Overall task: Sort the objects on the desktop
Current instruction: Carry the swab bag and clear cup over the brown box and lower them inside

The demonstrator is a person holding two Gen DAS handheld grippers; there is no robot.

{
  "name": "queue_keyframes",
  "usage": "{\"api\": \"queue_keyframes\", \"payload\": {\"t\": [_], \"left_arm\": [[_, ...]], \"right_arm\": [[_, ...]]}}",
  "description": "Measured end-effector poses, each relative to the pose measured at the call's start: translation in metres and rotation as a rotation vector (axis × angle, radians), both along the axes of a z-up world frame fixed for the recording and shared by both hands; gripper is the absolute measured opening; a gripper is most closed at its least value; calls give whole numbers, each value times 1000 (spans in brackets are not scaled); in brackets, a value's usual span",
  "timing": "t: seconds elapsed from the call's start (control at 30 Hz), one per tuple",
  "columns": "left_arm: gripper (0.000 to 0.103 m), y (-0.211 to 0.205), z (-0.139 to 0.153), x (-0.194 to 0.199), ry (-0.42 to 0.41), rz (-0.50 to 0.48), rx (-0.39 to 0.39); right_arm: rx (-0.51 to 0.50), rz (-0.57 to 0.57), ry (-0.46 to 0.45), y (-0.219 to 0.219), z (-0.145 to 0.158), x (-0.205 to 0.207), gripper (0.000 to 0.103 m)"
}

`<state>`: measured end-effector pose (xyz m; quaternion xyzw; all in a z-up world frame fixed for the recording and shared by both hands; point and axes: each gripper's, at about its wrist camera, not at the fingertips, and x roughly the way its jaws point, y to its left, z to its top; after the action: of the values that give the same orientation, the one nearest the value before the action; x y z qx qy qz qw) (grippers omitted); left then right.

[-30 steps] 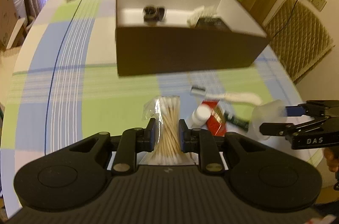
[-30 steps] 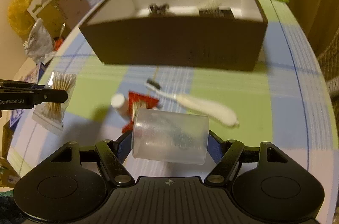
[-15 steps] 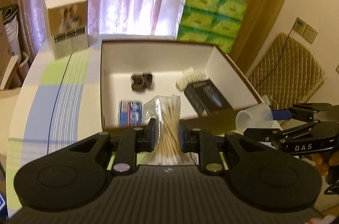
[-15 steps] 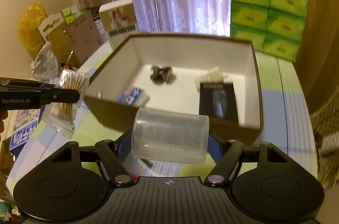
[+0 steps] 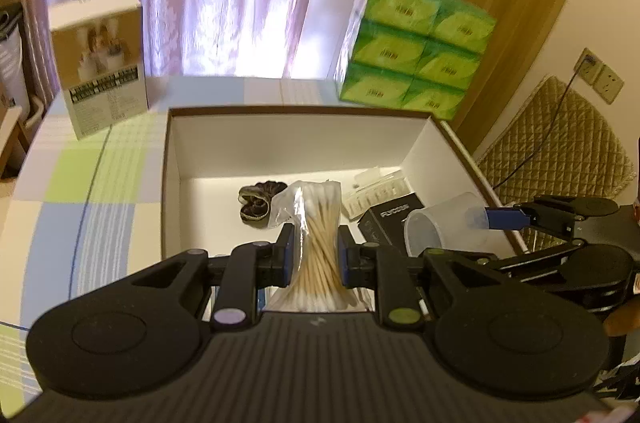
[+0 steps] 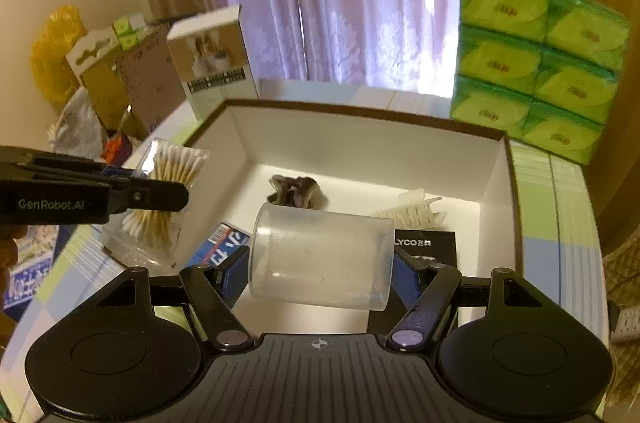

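Note:
My left gripper (image 5: 314, 249) is shut on a clear bag of cotton swabs (image 5: 318, 223), held above the near left part of the open brown box (image 5: 304, 135). My right gripper (image 6: 318, 269) is shut on a clear plastic cup (image 6: 320, 261) lying sideways, above the box's near edge. In the right wrist view the swab bag (image 6: 168, 179) hangs at the left, just outside the box's left wall (image 6: 240, 139). In the left wrist view the cup (image 5: 444, 227) shows at the right. Inside the box lie a dark hair clip (image 6: 298, 191), a white comb (image 6: 412, 211), a black carton (image 6: 424, 249) and a blue-and-white packet (image 6: 222, 243).
A stack of green tissue packs (image 6: 536, 75) stands behind the box on the right. A tan-and-white carton (image 5: 100, 61) stands at the back left of the checked tablecloth (image 5: 80, 191). Cardboard boxes and bags (image 6: 92, 79) crowd the far left beyond the table. A quilted chair (image 5: 560, 143) is at right.
Both grippers rose from above the table's front and moved forward over the box with the swabs and cup held. The toothbrush and red packet on the table dropped out of view.

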<state>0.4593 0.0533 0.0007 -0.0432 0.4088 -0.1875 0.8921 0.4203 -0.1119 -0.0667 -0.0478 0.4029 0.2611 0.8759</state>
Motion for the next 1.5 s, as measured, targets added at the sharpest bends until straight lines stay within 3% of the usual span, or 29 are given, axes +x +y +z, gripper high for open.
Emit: {"api": "queue_keyframes", "payload": {"t": [0.23, 0.6, 0.93, 1.5], "left_arm": [[17, -9, -34, 28, 82, -8, 23], [18, -25, -69, 37, 168, -28, 49], [28, -21, -71, 41, 174, -10, 63], [33, -10, -66, 42, 171, 11, 88]], "right_arm": [[-50, 14, 62, 6, -28, 24, 70], [-80, 26, 116, 3, -46, 32, 70], [-83, 44, 139, 7, -51, 32, 70], [-87, 71, 162, 21, -61, 37, 70]]}}
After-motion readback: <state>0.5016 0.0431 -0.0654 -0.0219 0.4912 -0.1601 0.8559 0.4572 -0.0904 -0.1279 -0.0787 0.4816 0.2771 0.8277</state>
